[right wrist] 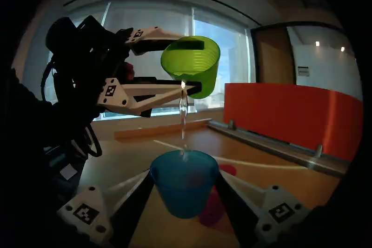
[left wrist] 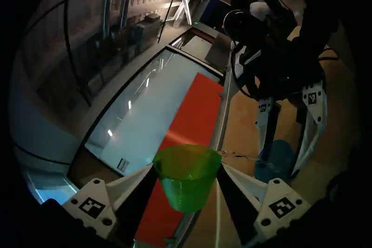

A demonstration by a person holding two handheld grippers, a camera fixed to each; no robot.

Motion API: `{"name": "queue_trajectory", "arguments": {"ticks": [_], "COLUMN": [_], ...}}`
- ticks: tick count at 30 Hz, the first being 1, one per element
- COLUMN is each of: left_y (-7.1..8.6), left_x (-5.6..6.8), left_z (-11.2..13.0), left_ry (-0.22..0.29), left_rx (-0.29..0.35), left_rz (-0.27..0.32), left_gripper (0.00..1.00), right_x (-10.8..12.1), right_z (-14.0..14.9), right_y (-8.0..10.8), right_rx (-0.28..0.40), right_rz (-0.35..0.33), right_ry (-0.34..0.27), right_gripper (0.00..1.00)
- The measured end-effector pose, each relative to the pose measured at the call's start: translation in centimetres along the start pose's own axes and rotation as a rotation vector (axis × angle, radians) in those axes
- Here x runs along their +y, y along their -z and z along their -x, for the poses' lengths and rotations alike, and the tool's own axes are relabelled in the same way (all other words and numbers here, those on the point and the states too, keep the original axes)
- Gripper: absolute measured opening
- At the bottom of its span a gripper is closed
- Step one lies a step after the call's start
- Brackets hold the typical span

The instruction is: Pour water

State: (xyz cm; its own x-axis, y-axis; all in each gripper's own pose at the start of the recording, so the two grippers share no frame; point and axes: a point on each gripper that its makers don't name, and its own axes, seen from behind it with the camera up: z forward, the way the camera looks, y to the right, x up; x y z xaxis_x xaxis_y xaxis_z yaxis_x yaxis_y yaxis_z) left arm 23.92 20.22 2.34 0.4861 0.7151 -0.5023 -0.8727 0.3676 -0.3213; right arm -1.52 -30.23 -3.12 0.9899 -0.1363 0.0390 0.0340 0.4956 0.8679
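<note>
The pouring itself is judged to be the step in hand. The green cup [left wrist: 187, 187] is gripped between the two fingers of the left gripper [left wrist: 187, 171]. In the right gripper view it is seen tipped over, rim turned downward, well above the blue cup [right wrist: 184, 190]. A thin stream of water [right wrist: 182, 110] is seen falling from the green rim into the blue cup. The blue cup is clamped between the fingers of the right gripper [right wrist: 184, 173], directly below, over the wooden table [right wrist: 269, 183].

For the next move, a steady tilt is called for, with the green rim kept centred over the blue mouth so that nothing is spilled. The green cup is then to be turned upright once enough has been poured.

The water level in the blue cup cannot be read through its tinted wall, and what remains in the green cup is hidden. Whether the blue cup stands on the table or is held just above it cannot be told. A pink shape [right wrist: 213, 211] beside the blue cup is partly covered and cannot be identified. The hand behind the left gripper is lost in dark silhouette against the window [right wrist: 153, 29].
</note>
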Motion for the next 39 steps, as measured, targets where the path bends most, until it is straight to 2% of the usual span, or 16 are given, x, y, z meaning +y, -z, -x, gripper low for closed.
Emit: {"name": "queue_trajectory", "arguments": {"ticks": [15, 39], "left_y": [0.33, 0.54], "left_x": [-0.45, -0.43], "left_z": [-0.31, -0.84], "left_ry": [-0.055, -0.125], "left_rx": [-0.004, -0.007], "left_rz": [-0.018, -0.03], "left_gripper": [0.86, 0.86], "right_x": [-0.03, 0.29], "right_z": [-0.21, -0.36], "right_y": [0.13, 0.36], "right_rx": [0.001, 0.004], "right_rz": [0.003, 0.01], "right_ry": [0.006, 0.01], "right_gripper": [0.91, 0.91]}}
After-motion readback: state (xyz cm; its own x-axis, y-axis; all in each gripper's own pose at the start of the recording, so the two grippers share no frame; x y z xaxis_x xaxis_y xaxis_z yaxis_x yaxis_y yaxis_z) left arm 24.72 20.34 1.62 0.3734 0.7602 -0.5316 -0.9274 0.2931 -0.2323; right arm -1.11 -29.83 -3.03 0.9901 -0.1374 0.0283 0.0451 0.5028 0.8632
